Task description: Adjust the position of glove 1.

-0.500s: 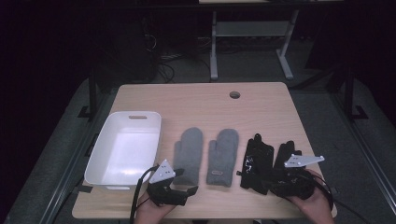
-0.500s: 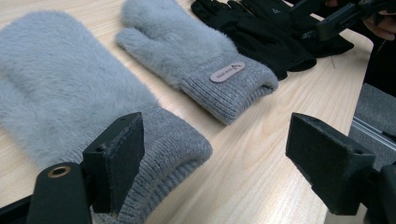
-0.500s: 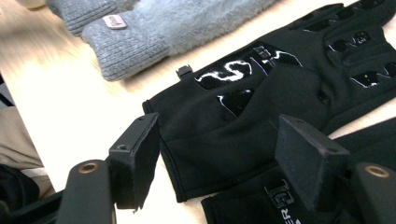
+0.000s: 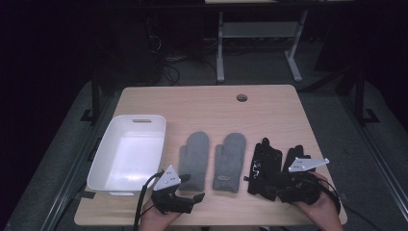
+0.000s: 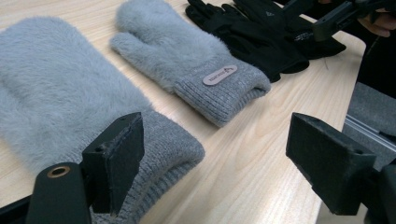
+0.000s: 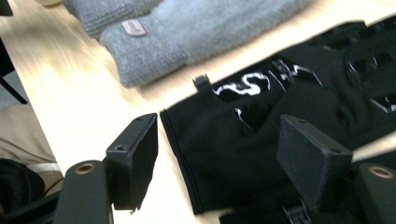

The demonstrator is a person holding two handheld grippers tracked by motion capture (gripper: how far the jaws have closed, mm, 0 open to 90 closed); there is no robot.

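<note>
1. Since half a second ago little has shifted: my left gripper [image 4: 190,196] and right gripper [image 4: 284,188] sit at the worktop's [image 4: 202,103] near edge as before.
2. My left gripper is spread wide with nothing between its jaws, beside the cuff of the left grey mitten [image 5: 60,121].
3. My right gripper gapes empty too, straddling the cuff of the black glove [image 6: 261,135].
4. All the gloves lie flat; the white bin [image 4: 103,163] stands empty, so I judge no grasp has begun.
</note>
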